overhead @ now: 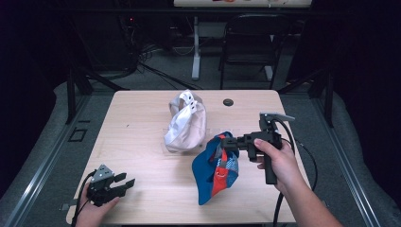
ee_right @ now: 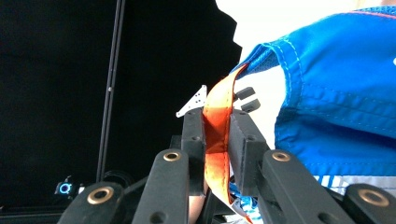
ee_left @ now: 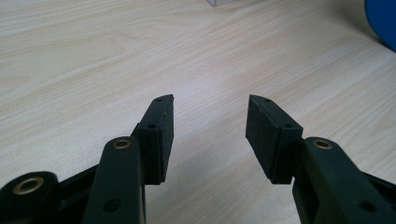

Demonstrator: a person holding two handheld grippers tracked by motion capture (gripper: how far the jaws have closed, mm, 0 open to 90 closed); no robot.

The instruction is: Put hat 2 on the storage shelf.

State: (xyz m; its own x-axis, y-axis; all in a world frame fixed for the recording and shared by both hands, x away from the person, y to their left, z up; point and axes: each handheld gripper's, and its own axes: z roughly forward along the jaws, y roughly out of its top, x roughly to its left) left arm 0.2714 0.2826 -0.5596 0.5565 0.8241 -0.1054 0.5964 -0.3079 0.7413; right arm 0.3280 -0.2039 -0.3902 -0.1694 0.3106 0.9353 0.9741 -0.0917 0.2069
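Right gripper point(overhead: 226, 143) is clamped on the orange strap point(ee_right: 217, 135) of the blue cap point(overhead: 215, 166); in the right gripper view the strap runs up between the pads, pinched flat, jaws nearly together. Cap hangs down and toward the person from that pinch, its long axis roughly vertical-diagonal in the high view, lower end at or just above the table point(overhead: 142, 118); contact there is hard to call. Gripper points left across the table, so the cap sits on its left side, between the two hands but much nearer the right.

Left gripper point(overhead: 124, 183) rests at the near left corner, jaws apart with nothing between them; the left gripper view has bare wood between the pads and a sliver of blue cap at the far right edge. Cap is well apart from it, off to its right and a bit farther out.

White cap point(overhead: 185, 122) lies mid-table, just beyond and left of the blue one; whether the two touch can't be told. My read: any two-handed step needs the left gripper to travel right toward the hanging cap.

Hidden: cap's brim and front, folded under.
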